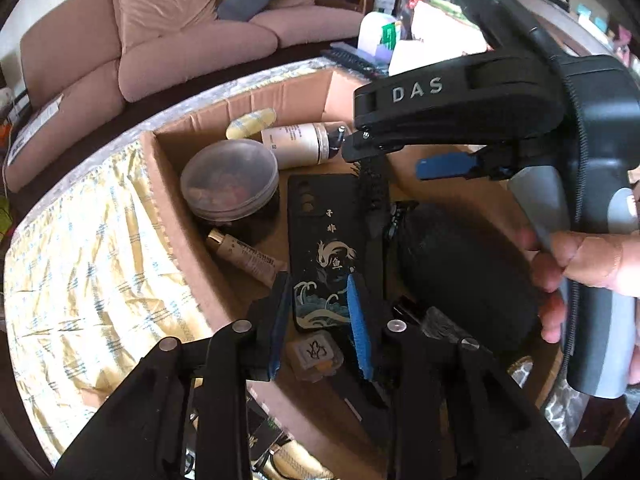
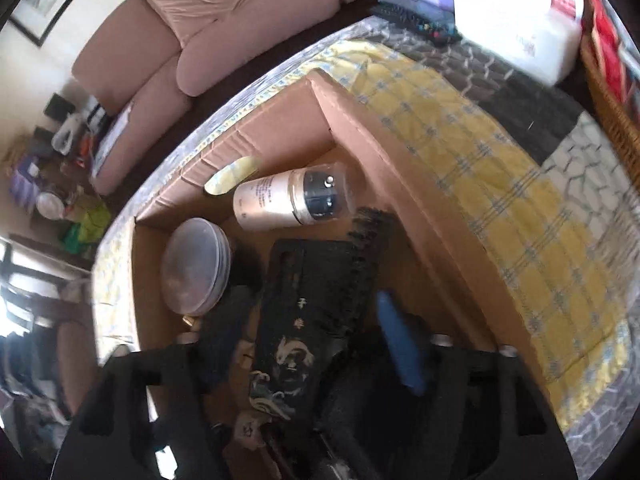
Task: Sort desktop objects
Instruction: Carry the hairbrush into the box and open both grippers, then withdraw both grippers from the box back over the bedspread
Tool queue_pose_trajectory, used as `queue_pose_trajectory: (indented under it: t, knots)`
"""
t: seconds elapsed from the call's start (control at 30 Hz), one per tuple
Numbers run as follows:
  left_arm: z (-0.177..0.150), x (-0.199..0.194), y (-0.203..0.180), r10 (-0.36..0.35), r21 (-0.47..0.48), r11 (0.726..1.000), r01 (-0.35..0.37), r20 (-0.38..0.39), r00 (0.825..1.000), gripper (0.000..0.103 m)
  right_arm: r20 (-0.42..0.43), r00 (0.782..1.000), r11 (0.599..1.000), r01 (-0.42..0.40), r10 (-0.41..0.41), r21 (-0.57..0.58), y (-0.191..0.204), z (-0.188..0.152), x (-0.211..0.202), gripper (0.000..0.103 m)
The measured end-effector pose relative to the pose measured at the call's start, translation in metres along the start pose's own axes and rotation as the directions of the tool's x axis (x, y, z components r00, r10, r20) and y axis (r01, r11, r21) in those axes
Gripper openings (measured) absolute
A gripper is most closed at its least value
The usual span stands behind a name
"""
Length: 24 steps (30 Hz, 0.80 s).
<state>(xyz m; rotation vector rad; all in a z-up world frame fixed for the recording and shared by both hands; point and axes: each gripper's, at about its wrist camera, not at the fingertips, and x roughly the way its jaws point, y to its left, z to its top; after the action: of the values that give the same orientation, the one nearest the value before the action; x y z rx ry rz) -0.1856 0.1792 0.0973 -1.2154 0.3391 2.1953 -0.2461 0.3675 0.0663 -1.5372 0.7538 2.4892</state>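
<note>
My cardboard box [image 1: 168, 184] fills mid-frame, holding a lidded round tub [image 1: 229, 178], cream bottle [image 1: 298, 145], tube [image 1: 246, 258], phone case [image 1: 320, 248] and black pouch [image 1: 468, 276]; left tongs [image 1: 318, 312] released above the case; right tongs [image 2: 316, 344] spread, grasping nothing.

The letters "DAS" stood in raised pale capitals on the black arm of the right gripper [image 1: 400, 152]. White Chinese characters ran down the black phone case [image 1: 322, 248] above its fish-and-wave drawing. Print on the cream bottle [image 1: 296, 146] was too small to read.
</note>
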Motion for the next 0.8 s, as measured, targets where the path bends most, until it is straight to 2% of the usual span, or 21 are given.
queue_pose_trajectory:
  t: [0.07,0.23,0.33,0.4,0.57,0.67,0.8]
  knots:
    - [-0.001,-0.013,0.001,-0.001,-0.008,1.0,0.001,0.018,1.0,0.029,0.017,1.0,1.0,0.007,-0.007,-0.008,0.002,-0.003,-0.009,0.077]
    - [-0.007,-0.044,0.009,0.005,-0.039,0.999,-0.002,0.06,0.998,0.043,0.03,0.999,1.0,-0.029,0.029,0.003,0.0,-0.012,-0.033,0.078]
    - [-0.015,-0.065,0.017,0.024,-0.06,0.998,-0.019,0.083,0.996,0.059,0.038,0.998,0.999,-0.048,0.048,-0.013,0.004,-0.02,-0.05,0.082]
    - [-0.022,-0.076,0.022,0.028,-0.075,0.997,-0.021,0.091,0.995,0.075,0.035,0.998,0.998,-0.051,0.053,-0.031,0.008,-0.029,-0.06,0.086]
    - [-0.05,-0.102,0.034,0.042,-0.106,0.994,-0.032,0.092,0.995,0.092,0.033,0.997,0.995,-0.067,0.069,-0.074,0.018,-0.056,-0.079,0.098]
    - [-0.069,-0.116,0.042,0.051,-0.124,0.991,-0.04,0.089,0.995,0.094,0.014,0.997,0.993,-0.075,0.076,-0.092,0.023,-0.076,-0.084,0.102]
    - [-0.093,-0.136,0.055,0.083,-0.143,0.987,-0.071,0.081,0.993,0.094,-0.004,0.998,0.991,-0.067,0.067,-0.119,0.034,-0.103,-0.091,0.102]
